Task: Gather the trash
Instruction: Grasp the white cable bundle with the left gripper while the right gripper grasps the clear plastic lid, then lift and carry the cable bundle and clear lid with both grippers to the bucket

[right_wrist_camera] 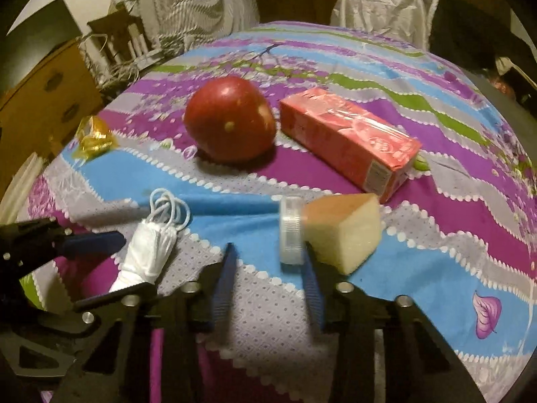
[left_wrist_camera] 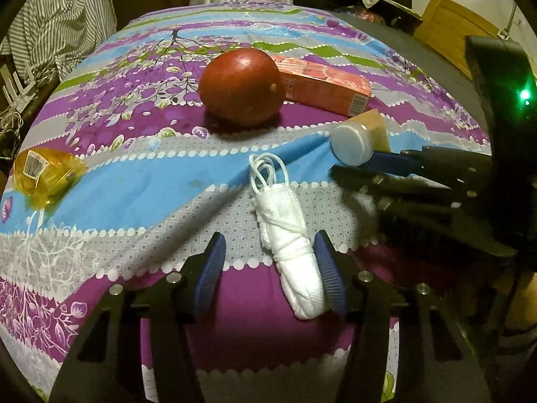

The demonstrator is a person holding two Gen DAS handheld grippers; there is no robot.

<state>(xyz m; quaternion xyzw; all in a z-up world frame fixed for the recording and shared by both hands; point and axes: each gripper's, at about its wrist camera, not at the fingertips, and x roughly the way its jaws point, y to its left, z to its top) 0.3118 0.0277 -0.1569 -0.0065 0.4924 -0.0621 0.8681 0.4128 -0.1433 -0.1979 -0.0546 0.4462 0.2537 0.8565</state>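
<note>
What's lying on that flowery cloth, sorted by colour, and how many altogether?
Red: 2, the round fruit and the carton
White: 1, the rolled face mask
Yellow: 2, the crumpled wrapper and the sponge wedge
Clear: 1, the small plastic lid
Total: 6

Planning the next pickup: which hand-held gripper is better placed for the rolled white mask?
Left. The left hand-held gripper already straddles the mask; the right hand-held gripper sits by the small lidded jar.

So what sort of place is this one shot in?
Probably a lived-in home room: a floral bedsheet serves as tablecloth, striped clothing hangs behind, and a wooden drawer cabinet stands alongside.
</note>
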